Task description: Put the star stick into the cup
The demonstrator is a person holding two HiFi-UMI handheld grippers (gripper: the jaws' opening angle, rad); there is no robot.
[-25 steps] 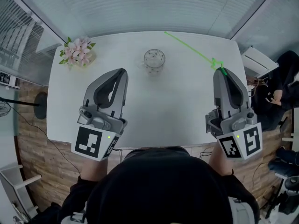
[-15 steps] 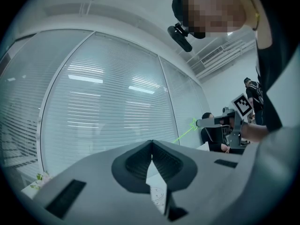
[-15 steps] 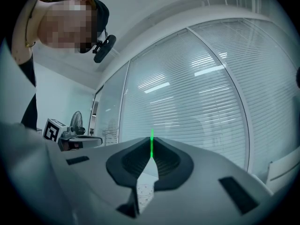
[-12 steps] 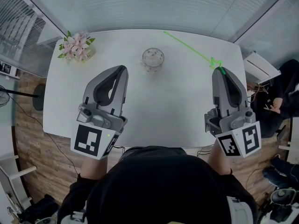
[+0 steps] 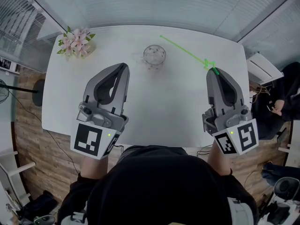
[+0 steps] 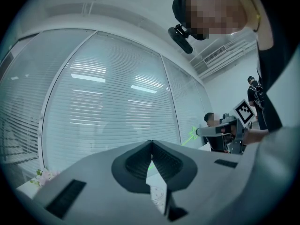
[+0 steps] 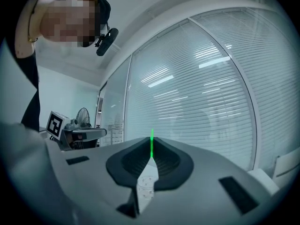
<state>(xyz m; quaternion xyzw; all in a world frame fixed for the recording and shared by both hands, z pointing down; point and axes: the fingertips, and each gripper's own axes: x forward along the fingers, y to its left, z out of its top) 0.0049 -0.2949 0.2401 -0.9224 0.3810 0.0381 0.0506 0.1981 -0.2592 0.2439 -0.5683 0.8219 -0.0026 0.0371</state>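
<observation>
A thin green star stick [image 5: 185,50] runs from its star end at my right gripper [image 5: 214,71] up and left past the cup. The right gripper is shut on it near the star; in the right gripper view the green stick [image 7: 151,143] pokes out between the closed jaws. The clear glass cup [image 5: 154,55] stands upright at the table's far middle, left of the stick. My left gripper [image 5: 123,67] hangs shut and holds nothing, near and left of the cup. From the left gripper view the star [image 6: 191,136] shows beside the other gripper.
A white table [image 5: 173,102] carries a small bunch of pink flowers [image 5: 75,42] at its far left corner. Window blinds run behind the table. A person sits off to the right [image 5: 281,102], beyond the table edge.
My right gripper has shifted slightly left toward the cup with the stick in it. The left gripper has hardly moved.
</observation>
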